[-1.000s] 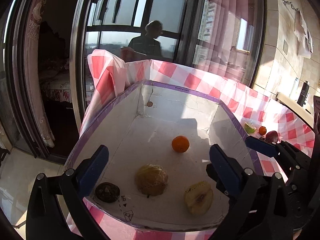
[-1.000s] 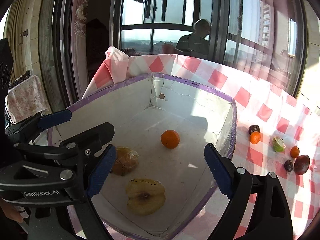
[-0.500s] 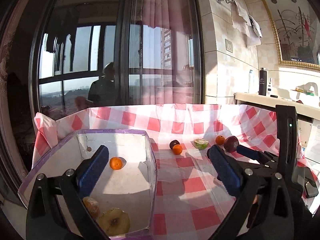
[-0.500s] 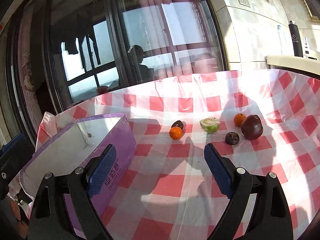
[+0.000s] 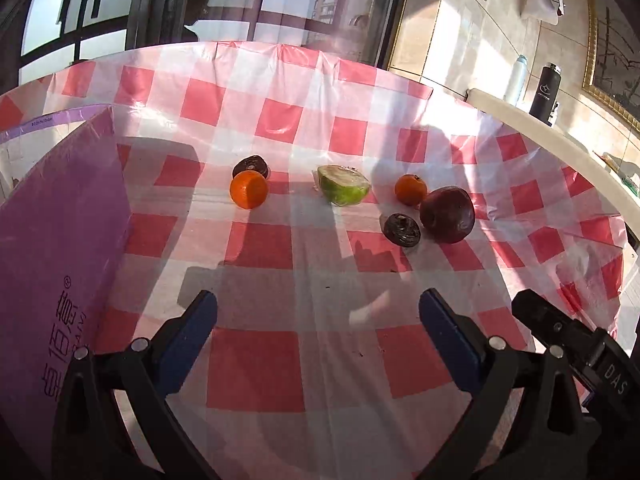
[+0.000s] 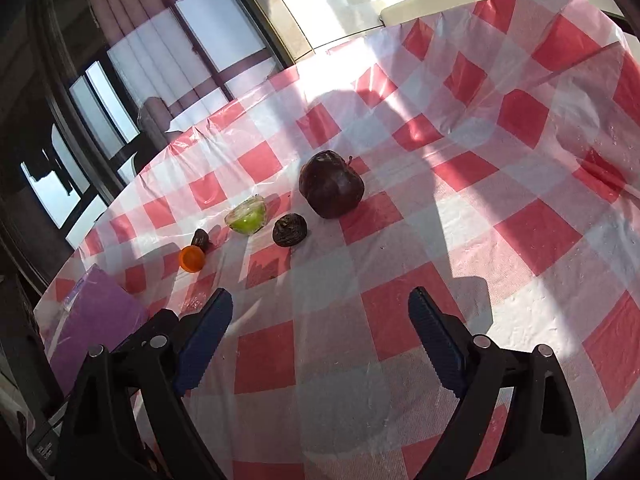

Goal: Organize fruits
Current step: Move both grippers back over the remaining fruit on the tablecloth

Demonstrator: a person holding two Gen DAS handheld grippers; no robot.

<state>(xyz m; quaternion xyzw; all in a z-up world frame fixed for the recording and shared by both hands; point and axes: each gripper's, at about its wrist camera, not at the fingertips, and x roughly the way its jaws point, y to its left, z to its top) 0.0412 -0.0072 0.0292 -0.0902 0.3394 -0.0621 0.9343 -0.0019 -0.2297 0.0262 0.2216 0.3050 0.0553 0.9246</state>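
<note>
- Left gripper (image 5: pixel 318 322) spread wide, holding nothing, above the checked cloth (image 5: pixel 256 368).
- Right gripper (image 6: pixel 320 322) likewise spread and bare.
- Fruits on cloth ahead: orange (image 5: pixel 248 189) touching a dark fruit (image 5: pixel 251 165), green half (image 5: pixel 343 185), dark apple (image 5: pixel 447 214), possibly a plum.
- Purple box (image 5: pixel 56 240) at left.

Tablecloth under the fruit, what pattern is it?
The tablecloth is a red-and-white check, clearest in the left wrist view.
</note>
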